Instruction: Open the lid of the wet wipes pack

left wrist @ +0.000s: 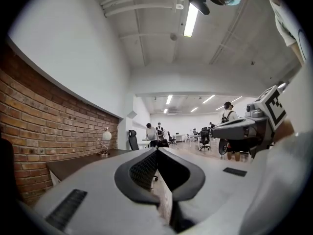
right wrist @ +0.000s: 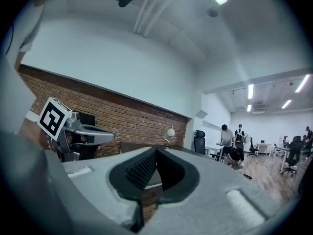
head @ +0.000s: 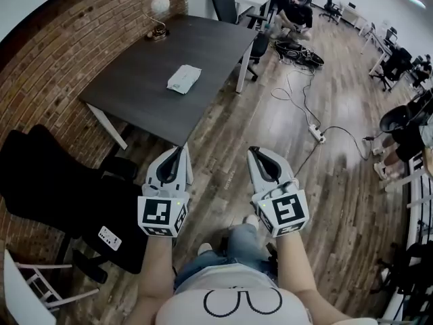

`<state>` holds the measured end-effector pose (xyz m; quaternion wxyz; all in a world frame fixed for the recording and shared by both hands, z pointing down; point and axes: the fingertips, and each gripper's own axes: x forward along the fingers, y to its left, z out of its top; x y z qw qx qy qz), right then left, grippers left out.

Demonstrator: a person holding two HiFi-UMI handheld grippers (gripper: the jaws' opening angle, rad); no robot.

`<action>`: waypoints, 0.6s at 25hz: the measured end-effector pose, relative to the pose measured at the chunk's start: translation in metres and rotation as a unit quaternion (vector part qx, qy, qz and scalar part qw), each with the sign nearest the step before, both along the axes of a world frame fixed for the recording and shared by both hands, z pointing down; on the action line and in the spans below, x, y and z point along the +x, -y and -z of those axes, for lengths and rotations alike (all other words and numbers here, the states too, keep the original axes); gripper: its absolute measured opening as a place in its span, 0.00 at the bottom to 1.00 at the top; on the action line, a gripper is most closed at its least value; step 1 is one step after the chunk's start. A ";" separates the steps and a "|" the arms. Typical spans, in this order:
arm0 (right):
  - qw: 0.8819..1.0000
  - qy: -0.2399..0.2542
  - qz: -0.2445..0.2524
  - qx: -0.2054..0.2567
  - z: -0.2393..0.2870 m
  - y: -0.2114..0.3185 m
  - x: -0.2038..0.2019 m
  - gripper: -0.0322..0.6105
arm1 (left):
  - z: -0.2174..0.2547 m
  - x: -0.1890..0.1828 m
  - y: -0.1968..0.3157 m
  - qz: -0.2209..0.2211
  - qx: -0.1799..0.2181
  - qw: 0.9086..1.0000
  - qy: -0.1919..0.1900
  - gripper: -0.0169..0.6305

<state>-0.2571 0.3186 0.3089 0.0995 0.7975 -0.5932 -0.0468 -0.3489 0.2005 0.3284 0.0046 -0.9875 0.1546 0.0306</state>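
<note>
Both tools are shut and empty: the left tool (head: 182, 148) has its jaws pressed tip to tip with nothing between them, and the right tool (head: 252, 150) shows the same in its own view, ribbed pads meeting on bare air. They are held level and side by side in front of the person's waist, over the wooden floor (head: 284, 134), pointing forward. This reads as a ready pose before any reach, so the task looks not yet begun. The pack (head: 183, 78) lies well ahead of the left tool's tips, slightly to their right, flat on the dark worktop (head: 135, 87) and well apart from both tools. A lamp (head: 160, 7) stands at the worktop's far corner, far beyond the pack. The pack looks like a pale, soft, roughly oblong pouch lying slightly askew to the worktop's edges. It is too small here to tell where the lid sits or which way it hinges, though it appears closed. Opening it will likely need one tool to steady the pouch while the other lifts the flap.
</note>
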 end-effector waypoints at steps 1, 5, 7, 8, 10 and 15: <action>1.000 0.000 0.002 0.001 0.000 0.006 0.008 0.05 | -0.001 0.007 0.005 0.002 -0.001 1.000 0.000 0.02; 1.000 0.002 0.017 0.002 -0.006 0.034 0.049 0.05 | -0.006 0.043 0.028 0.017 -0.003 1.000 0.003 0.02; 1.000 0.002 0.031 0.003 -0.009 0.050 0.075 0.05 | -0.010 0.066 0.043 0.032 -0.003 0.999 0.005 0.02; 0.999 0.003 0.039 0.003 -0.010 0.057 0.090 0.05 | -0.011 0.079 0.050 0.043 -0.004 0.999 0.005 0.02; 0.998 0.004 0.058 0.002 -0.012 0.071 0.121 0.05 | -0.010 0.107 0.065 0.065 -0.006 0.998 -0.001 0.02; 0.994 0.009 0.105 -0.006 -0.011 0.105 0.202 0.05 | -0.002 0.177 0.101 0.116 -0.018 0.993 -0.008 0.02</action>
